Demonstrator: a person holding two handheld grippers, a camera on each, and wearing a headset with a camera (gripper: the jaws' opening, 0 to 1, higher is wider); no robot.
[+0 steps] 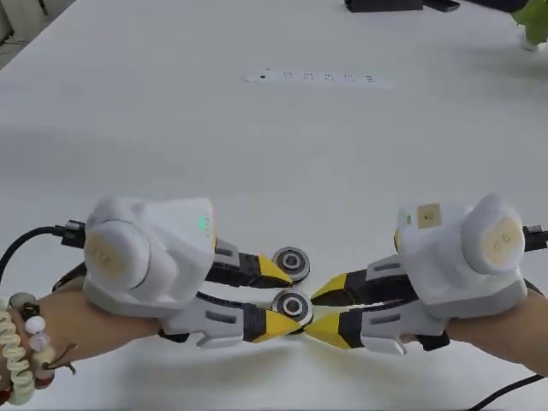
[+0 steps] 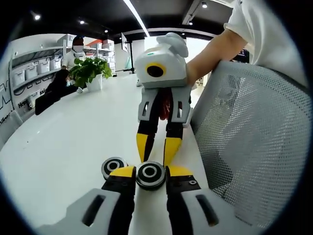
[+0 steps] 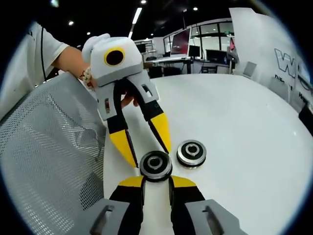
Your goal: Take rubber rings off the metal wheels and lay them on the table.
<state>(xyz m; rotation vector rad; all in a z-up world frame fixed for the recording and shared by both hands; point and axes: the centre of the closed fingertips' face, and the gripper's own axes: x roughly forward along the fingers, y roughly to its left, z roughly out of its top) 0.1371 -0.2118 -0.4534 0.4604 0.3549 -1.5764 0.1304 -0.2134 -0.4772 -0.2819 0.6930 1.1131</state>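
Two metal wheels with black rubber rings lie face up near the table's front edge. My left gripper (image 1: 291,300) (image 2: 150,171) (image 3: 151,156) comes in from the left and is shut on the nearer wheel (image 1: 292,306) (image 2: 150,177) (image 3: 156,166), one yellow tip on each side. Facing it from the right, my right gripper (image 1: 310,310) (image 2: 156,156) (image 3: 156,182) has its tips a narrow gap apart, against that wheel's rim, with bare table showing between them. The second wheel (image 1: 291,263) (image 2: 113,166) (image 3: 191,152) lies free just beyond the left gripper's far finger.
The white table (image 1: 282,171) stretches far ahead. A white power strip (image 1: 317,77) lies mid-table and dark items (image 1: 385,4) sit at the back edge. A grey mesh chair (image 2: 254,137) (image 3: 49,147) stands at the near side. A potted plant (image 2: 88,71) stands far down the table.
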